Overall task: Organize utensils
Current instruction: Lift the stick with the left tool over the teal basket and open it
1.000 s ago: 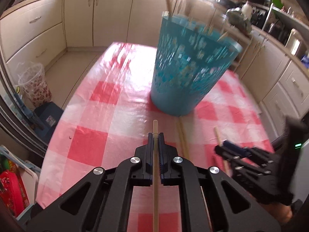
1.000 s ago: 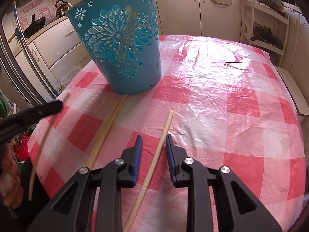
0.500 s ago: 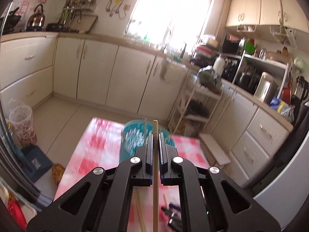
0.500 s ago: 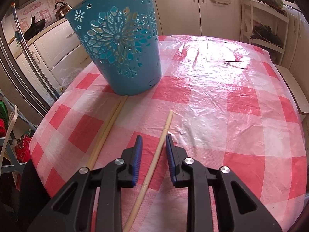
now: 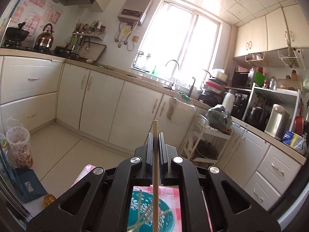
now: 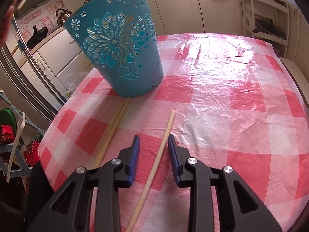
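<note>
My left gripper (image 5: 155,135) is shut on a wooden chopstick (image 5: 155,166) and holds it upright high over the blue cut-out basket (image 5: 148,210), whose open mouth with several chopsticks inside shows below between the gripper arms. In the right wrist view the blue basket (image 6: 117,54) stands on the red-checked table (image 6: 222,100). My right gripper (image 6: 152,140) is open and low over the table, its jaws on either side of a single chopstick (image 6: 160,150) lying there. A pair of chopsticks (image 6: 113,129) lies to its left, its far end touching the basket's base.
The table's left edge (image 6: 58,119) drops to shelves and a fridge. Kitchen cabinets (image 5: 100,104), a sink under the window and a white rack (image 5: 208,141) lie beyond the table's far end.
My left gripper rose and tilted up with its chopstick, from table level to above the basket mouth. My right gripper stayed over the single chopstick, its jaws a little wider.
</note>
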{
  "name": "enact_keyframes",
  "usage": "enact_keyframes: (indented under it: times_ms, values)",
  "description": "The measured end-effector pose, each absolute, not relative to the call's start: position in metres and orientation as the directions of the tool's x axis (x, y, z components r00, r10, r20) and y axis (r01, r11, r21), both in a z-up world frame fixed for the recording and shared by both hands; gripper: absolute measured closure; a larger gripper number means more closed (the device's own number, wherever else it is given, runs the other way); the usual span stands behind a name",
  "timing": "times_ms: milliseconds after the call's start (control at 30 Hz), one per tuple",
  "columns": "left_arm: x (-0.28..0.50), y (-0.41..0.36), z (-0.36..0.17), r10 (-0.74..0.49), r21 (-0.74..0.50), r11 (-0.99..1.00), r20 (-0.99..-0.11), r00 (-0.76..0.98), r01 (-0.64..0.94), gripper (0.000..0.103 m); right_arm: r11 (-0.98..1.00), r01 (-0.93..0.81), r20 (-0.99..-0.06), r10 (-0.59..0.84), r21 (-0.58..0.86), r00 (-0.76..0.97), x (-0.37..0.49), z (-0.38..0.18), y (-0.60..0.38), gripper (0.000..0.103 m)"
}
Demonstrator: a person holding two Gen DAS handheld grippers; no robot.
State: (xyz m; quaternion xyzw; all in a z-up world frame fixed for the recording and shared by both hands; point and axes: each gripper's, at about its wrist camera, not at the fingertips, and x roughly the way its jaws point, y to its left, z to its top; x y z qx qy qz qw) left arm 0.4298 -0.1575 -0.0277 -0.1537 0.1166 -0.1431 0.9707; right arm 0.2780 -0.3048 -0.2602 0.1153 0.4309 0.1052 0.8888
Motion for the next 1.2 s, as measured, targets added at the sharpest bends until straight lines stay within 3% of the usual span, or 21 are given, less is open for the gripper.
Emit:
enact_keyframes:
  times_ms: [467, 867, 933, 1000, 1067, 1200]
  values:
    - [0.469, -0.163, -0.083, -0.232, -0.324, 0.933, -0.219, 0.948, 0.154, 0.098, 0.944, -0.102, -0.736, 0.309, 0.312, 0.602, 0.278, -0.259, -0.305, 0.067]
    - [0.452, -0.171, -0.113, -0.219, -0.173, 0.97, -0.343, 0.913, 0.168, 0.097, 0.944, -0.101, -0.736, 0.31, 0.314, 0.603, 0.278, -0.259, -0.304, 0.067]
    - [0.442, -0.166, -0.116, -0.212, -0.162, 0.973, -0.356, 0.91, 0.163, 0.09, 0.944, -0.101, -0.736, 0.309, 0.314, 0.603, 0.278, -0.259, -0.304, 0.067]
    - [0.426, -0.156, -0.116, -0.184, -0.155, 0.979, -0.359, 0.915, 0.136, 0.064, 0.944, -0.102, -0.736, 0.309, 0.313, 0.603, 0.278, -0.259, -0.305, 0.067]
    - [0.404, -0.14, -0.116, -0.143, -0.154, 0.984, -0.343, 0.928, 0.094, 0.046, 0.944, -0.102, -0.734, 0.31, 0.315, 0.604, 0.278, -0.258, -0.305, 0.067]
    - [0.353, -0.101, -0.125, -0.057, -0.157, 0.988, -0.32, 0.946, 0.007, 0.022, 0.941, -0.096, -0.731, 0.313, 0.323, 0.606, 0.277, -0.258, -0.307, 0.067]
